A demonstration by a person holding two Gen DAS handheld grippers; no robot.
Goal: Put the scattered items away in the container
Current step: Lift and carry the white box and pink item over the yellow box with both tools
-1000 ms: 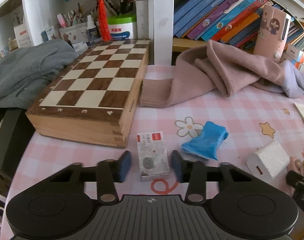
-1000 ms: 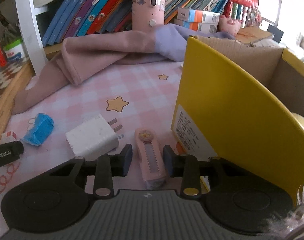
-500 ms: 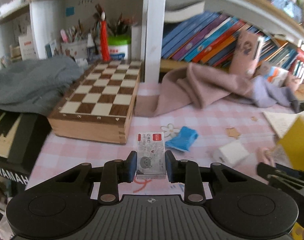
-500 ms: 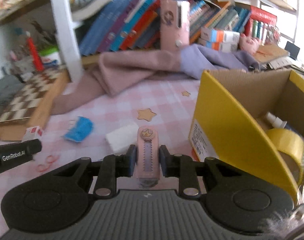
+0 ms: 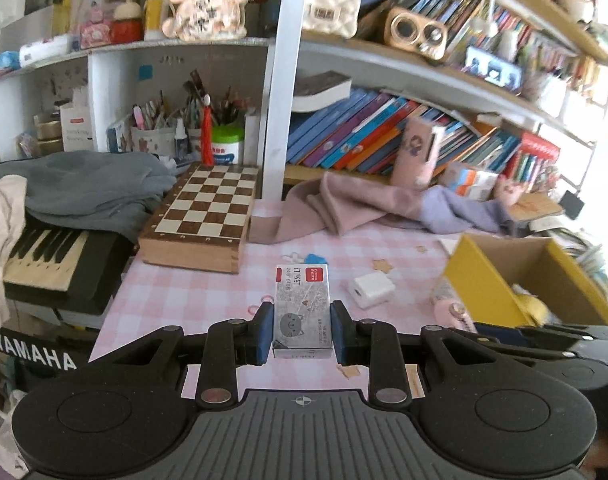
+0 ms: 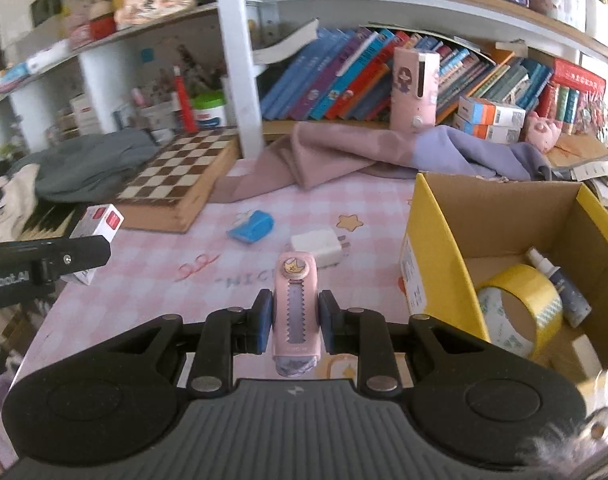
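Note:
My left gripper (image 5: pixel 301 330) is shut on a small grey staple box (image 5: pixel 301 308) with a red label and holds it high above the pink checked table. The box also shows in the right wrist view (image 6: pixel 97 224). My right gripper (image 6: pixel 293 322) is shut on a pink utility knife (image 6: pixel 295 304), lifted off the table left of the yellow cardboard box (image 6: pixel 432 248). That box (image 5: pixel 476 276) holds a yellow tape roll (image 6: pixel 516 304) and a small spray bottle (image 6: pixel 556 280). A white charger (image 6: pixel 318 246) and a blue crumpled item (image 6: pixel 251 226) lie on the table.
A wooden chessboard box (image 5: pixel 201 216) sits at the table's left back. A pink and purple cloth (image 6: pixel 384 154) lies along the bookshelf. A keyboard (image 5: pixel 43 256) under grey clothes (image 5: pixel 83 184) stands left of the table.
Both grippers closed on their items and rose well above the table: the left with the staple box, the right with the pink knife. The view now takes in the shelves.

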